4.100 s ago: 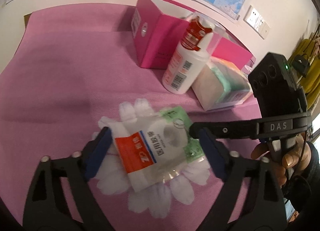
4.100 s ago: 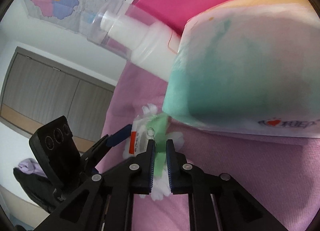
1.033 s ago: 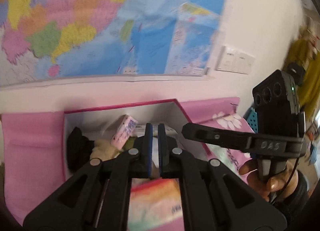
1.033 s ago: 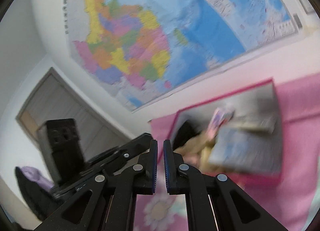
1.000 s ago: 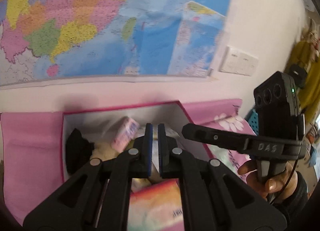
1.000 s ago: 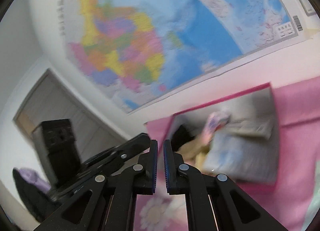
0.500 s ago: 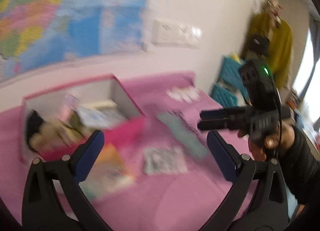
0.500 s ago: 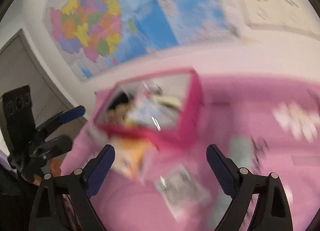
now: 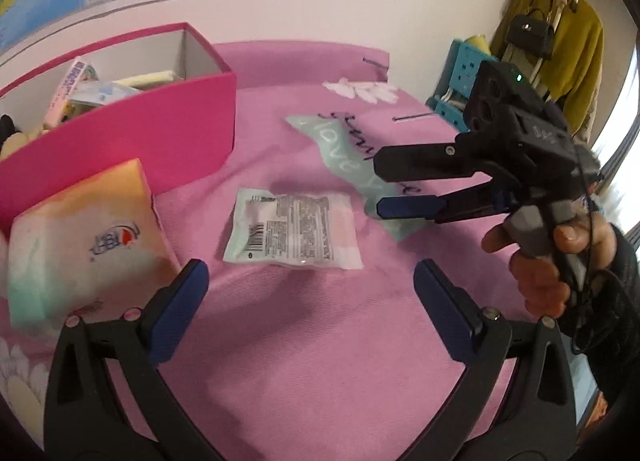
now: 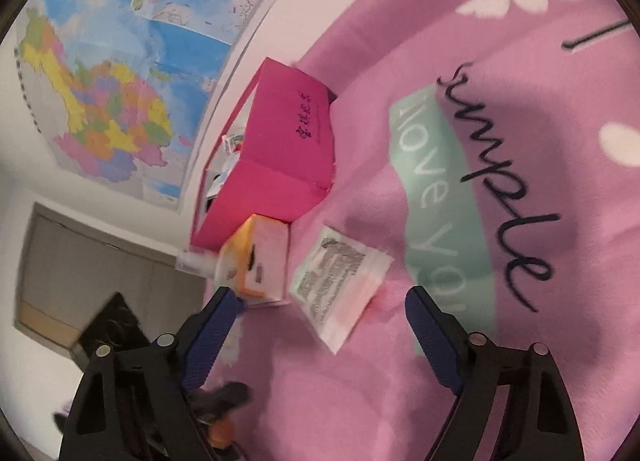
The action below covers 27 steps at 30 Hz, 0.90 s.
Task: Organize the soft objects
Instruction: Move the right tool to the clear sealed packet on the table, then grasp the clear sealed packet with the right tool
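A flat sealed packet [image 9: 292,235] with printed text and a barcode lies on the pink blanket, to the right of a soft tissue pack [image 9: 84,237]. My left gripper [image 9: 312,301] hangs open just short of the packet, with nothing between its blue pads. My right gripper [image 9: 382,185] comes in from the right, held by a hand [image 9: 540,253]. In the right wrist view the packet [image 10: 340,281] lies just ahead of my right gripper [image 10: 320,321]. Its jaws are closing but still wide, and the pads touch nothing. The tissue pack [image 10: 260,261] lies beside the packet.
An open pink box [image 9: 120,141] holding several soft items stands behind the tissue pack, against the wall. A white bottle [image 10: 192,261] lies behind the tissue pack. A teal printed strip [image 9: 344,157] crosses the blanket. A blue crate [image 9: 460,73] and hanging clothes stand at the right.
Both grippers were shut and aimed at the box and wall map. They have opened wide and swung down and to the right, over the packet on the blanket.
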Tool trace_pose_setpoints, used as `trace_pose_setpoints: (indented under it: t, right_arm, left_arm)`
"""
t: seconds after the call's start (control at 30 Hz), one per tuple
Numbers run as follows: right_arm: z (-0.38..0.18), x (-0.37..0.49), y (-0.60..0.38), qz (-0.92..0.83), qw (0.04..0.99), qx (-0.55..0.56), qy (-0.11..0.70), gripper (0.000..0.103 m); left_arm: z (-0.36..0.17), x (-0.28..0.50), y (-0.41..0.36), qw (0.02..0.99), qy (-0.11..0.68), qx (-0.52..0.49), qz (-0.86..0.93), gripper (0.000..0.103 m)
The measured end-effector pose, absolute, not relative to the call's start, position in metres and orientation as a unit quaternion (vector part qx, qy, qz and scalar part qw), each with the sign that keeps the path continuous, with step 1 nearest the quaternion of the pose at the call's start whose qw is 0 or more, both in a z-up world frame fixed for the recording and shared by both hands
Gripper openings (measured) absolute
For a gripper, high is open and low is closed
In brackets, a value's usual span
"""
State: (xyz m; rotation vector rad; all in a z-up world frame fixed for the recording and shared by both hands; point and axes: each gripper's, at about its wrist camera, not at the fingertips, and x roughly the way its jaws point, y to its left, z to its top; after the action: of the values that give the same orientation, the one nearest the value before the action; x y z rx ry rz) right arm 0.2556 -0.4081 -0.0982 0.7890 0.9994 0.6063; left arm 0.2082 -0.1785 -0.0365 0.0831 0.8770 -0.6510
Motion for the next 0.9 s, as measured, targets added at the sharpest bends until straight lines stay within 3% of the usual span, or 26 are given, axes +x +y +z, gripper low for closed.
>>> trace_pose_setpoints:
  t: [0.1, 0.17, 0.43, 0.47, 0.53, 0.6, 0.67, 0.9]
  right_arm:
    - [-0.104, 0.259, -0.399, 0.279, 0.758, 0.358, 0.469, 0.081]
    - [-0.105, 0.262, -0.396, 0.277, 0.758, 0.354, 0.472, 0.077]
    - [-0.105, 0.275, -0.374, 0.266, 0.765, 0.315, 0.496, 0.066]
    - [-0.104, 0.276, -0.372, 0.265, 0.766, 0.311, 0.497, 0.061]
    - [-0.106, 0.28, -0.367, 0.266, 0.764, 0.305, 0.502, 0.014]
    - [-0.111, 0.282, -0.363, 0.27, 0.762, 0.306, 0.504, 0.01]
    - [-0.111, 0.281, -0.363, 0.275, 0.763, 0.312, 0.494, 0.009]
    - [-0.063, 0.27, -0.364, 0.301, 0.791, 0.295, 0.444, 0.006]
  left_arm:
    - [-0.05, 0.218, -0.183, 0.85, 0.433, 0.045, -0.297, 0.098]
    - [-0.059, 0.221, -0.185, 0.847, 0.446, 0.058, -0.284, 0.09]
    - [-0.071, 0.228, -0.19, 0.841, 0.454, 0.084, -0.281, 0.09]
    - [-0.071, 0.227, -0.192, 0.842, 0.451, 0.092, -0.28, 0.088]
    - [-0.07, 0.227, -0.193, 0.845, 0.446, 0.103, -0.276, 0.079]
    - [-0.067, 0.229, -0.187, 0.851, 0.444, 0.095, -0.266, 0.062]
    - [-0.065, 0.234, -0.18, 0.851, 0.447, 0.088, -0.262, 0.037]
    - [-0.022, 0.221, -0.173, 0.867, 0.411, 0.065, -0.276, 0.031]
